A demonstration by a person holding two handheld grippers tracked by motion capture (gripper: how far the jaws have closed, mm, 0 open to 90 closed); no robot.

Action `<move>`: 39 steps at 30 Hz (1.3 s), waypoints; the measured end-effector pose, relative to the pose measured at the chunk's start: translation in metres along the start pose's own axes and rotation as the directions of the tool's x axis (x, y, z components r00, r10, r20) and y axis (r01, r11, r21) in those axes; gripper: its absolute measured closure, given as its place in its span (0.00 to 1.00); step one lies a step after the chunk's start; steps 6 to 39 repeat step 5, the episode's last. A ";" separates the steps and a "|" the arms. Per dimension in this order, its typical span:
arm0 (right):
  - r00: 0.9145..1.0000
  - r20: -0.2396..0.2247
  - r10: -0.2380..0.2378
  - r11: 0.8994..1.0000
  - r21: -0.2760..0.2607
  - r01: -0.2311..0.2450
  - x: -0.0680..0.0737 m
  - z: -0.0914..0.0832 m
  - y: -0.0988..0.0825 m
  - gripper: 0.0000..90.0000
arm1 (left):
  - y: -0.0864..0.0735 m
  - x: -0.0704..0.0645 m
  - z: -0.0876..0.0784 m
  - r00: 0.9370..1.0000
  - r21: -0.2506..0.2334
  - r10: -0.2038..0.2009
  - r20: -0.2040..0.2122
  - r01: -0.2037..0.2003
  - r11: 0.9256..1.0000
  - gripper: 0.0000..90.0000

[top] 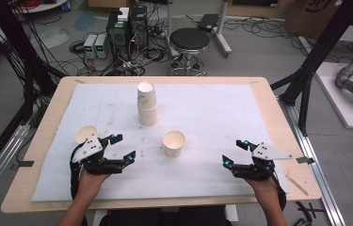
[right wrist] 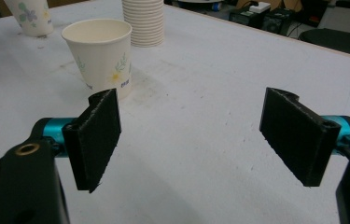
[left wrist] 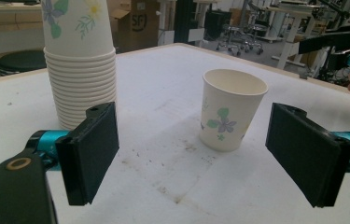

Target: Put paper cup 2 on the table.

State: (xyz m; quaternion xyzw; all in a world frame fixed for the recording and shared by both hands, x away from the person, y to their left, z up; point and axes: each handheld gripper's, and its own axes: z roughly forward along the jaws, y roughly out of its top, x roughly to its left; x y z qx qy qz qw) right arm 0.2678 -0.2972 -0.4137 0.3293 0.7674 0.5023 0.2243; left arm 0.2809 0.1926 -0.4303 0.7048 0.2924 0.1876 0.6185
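Paper cup stands upright and open-mouthed near the middle of the tabletop, on the white sheet that covers most of it. It is alone there, between the two grippers, and a tall stack of cups stands upside down behind it, well apart. One more single cup stands just beside the left gripper, at its outer side.

I judge this cup to be very light and rather weak. Its wall is thin paper with a flower print, so it will bend or fold if the jaws press hard, and the smooth surface can slip a little. The rolled rim at the top is the stiffest part, and the bottom ring is also firm. A good place to take hold seems to be the side wall, somewhat under the rim, with the two pads on opposite sides and only a soft squeeze. Because it weighs almost nothing, a small push from one jaw may tip it or slide it away before the other jaw arrives.

In the left gripper view the black jaws stand wide apart with nothing between them, and the cup is ahead of them, nearer to the right pad. The right gripper also has its jaws released and empty, and it hovers low over the sheet at the right side.
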 end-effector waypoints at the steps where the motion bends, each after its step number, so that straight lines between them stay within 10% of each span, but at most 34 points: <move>1: 1.000 0.000 0.000 1.000 0.000 0.000 0.000 0.000 0.000 0.23 | 0.000 0.000 0.000 1.000 0.002 -0.001 0.001 0.001 1.000 0.19; 39: 1.000 0.001 -0.002 1.000 -0.003 0.002 0.000 0.000 0.000 0.23 | 0.000 -0.001 0.001 1.000 0.003 0.003 -0.001 -0.003 1.000 0.19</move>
